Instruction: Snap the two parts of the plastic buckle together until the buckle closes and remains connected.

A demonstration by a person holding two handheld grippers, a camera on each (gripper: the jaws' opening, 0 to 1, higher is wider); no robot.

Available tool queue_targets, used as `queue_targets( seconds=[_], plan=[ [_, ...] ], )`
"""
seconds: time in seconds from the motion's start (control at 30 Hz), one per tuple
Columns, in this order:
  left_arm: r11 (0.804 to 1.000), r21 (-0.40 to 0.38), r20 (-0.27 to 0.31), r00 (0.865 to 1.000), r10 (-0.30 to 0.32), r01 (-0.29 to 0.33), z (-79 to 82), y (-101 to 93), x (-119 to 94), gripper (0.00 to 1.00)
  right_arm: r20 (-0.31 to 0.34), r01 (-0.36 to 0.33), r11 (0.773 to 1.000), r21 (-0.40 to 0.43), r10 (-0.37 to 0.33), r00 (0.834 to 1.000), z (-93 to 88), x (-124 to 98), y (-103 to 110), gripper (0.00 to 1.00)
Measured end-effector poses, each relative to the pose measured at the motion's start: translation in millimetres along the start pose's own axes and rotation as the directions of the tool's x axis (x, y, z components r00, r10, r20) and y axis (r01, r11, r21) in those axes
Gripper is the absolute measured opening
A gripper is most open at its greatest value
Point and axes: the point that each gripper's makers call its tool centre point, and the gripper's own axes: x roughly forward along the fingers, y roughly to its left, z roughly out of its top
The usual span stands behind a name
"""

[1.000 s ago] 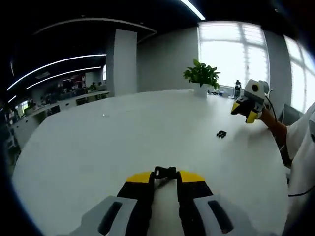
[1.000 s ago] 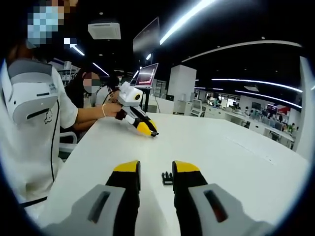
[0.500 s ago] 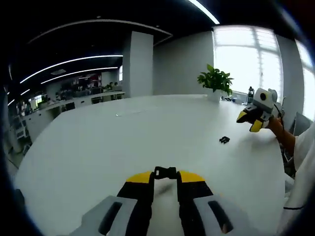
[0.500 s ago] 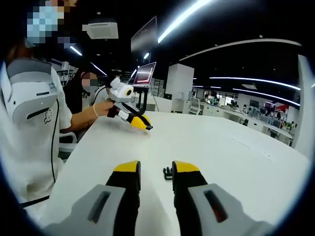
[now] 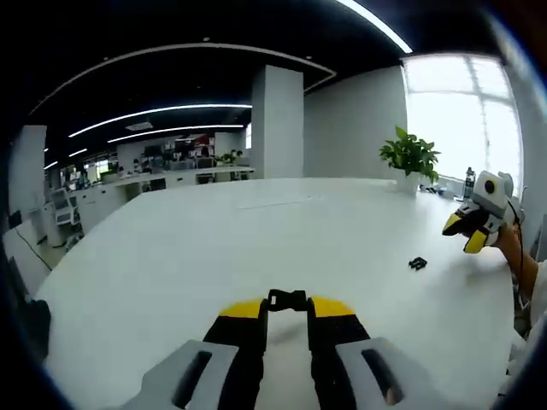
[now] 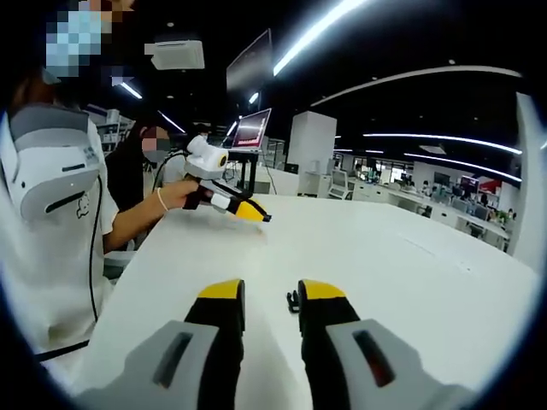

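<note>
Left gripper (image 5: 287,309), seen along its own jaws in the left gripper view, is clamped on one black buckle part (image 5: 287,299), which bridges the yellow fingertips just above the white table (image 5: 171,256). Right gripper (image 6: 270,299), in the right gripper view, has its jaws apart with nothing between them; the second buckle part (image 6: 292,300) lies on the table just beyond and touching the line of its right-hand tip, so it is beside the jaws rather than inside them.

Across the table, the left gripper view places the right gripper at the far right edge, raised off the surface, with the second buckle part (image 5: 417,264) lying on the table near it. A potted plant (image 5: 411,156) stands at the far right by the window. From the right gripper view, the left gripper appears far left, held in a hand above the table edge, beside a seated person in white (image 6: 51,196).

Step in hand, as judged: one half is secured, the other is not yet picked up, and the two halves are well apart. Next move calls for shifting the right gripper slightly to its right so the loose part sits between the jaws, closing on it, then bringing both halves together with prongs aligned to the socket.
</note>
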Motion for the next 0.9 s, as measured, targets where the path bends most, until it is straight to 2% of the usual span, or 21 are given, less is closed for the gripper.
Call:
queue_targets(
  seconds=[0.13, 0.2, 0.47, 0.57, 0.9],
  plan=[
    [0.999, -0.005, -0.005, 0.999, 0.042, -0.042, -2.5, 3.2, 0, 0.17, -0.007, 0.002, 1.0, 0.005, -0.002, 1.0, -1.9, 0, 0, 0.24],
    [0.996, -0.068, -0.001, 0.998, 0.062, -0.062, -2.7, 5.7, -1, 0.17, -0.006, 0.002, 1.0, 0.008, -0.002, 1.0, -2.5, -1, 0, 0.24],
    [0.987, -0.07, -0.042, 0.989, 0.14, -0.143, -12.3, 13.7, -2, 0.17, -0.003, 0.002, 1.0, 0.015, -0.002, 1.0, -3.6, -2, -1, 0.23],
    [0.988, -0.053, -0.041, 0.989, 0.143, -0.145, -12.0, 13.7, -1, 0.17, -0.003, 0.001, 1.0, 0.017, -0.001, 1.0, -3.6, -2, -1, 0.23],
    [0.988, -0.076, -0.06, 0.99, 0.129, -0.134, -18.6, 13.9, 2, 0.17, -0.011, -0.004, 1.0, 0.015, 0.004, 1.0, -4.2, -1, 0, 0.23]
  ],
)
